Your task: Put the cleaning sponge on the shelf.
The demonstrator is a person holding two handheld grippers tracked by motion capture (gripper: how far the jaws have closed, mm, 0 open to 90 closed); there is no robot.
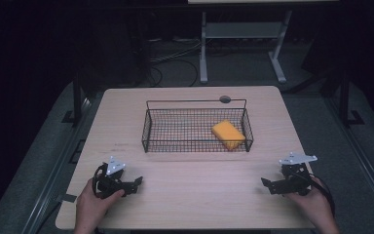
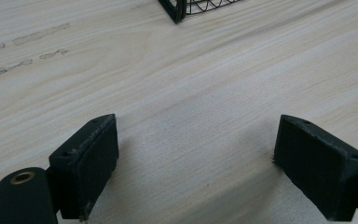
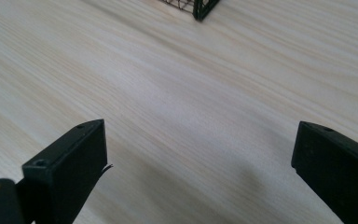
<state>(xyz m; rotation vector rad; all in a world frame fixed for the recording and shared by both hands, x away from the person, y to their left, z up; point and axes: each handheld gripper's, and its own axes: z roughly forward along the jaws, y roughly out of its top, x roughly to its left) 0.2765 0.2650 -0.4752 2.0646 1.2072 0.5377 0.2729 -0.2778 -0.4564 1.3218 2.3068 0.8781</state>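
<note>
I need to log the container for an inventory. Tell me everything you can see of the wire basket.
The wire basket is a black, rectangular, open-topped tray of fine metal mesh with a thicker rod frame, its back rail rising higher than the front. It stands upright on the far middle of the wooden table, long side toward the person. An orange sponge lies inside at its right end. Both grippers are well clear of it.

One wire basket [image 1: 195,130], one yellow sponge [image 1: 228,134], two tools, one table [image 1: 195,180]
</note>
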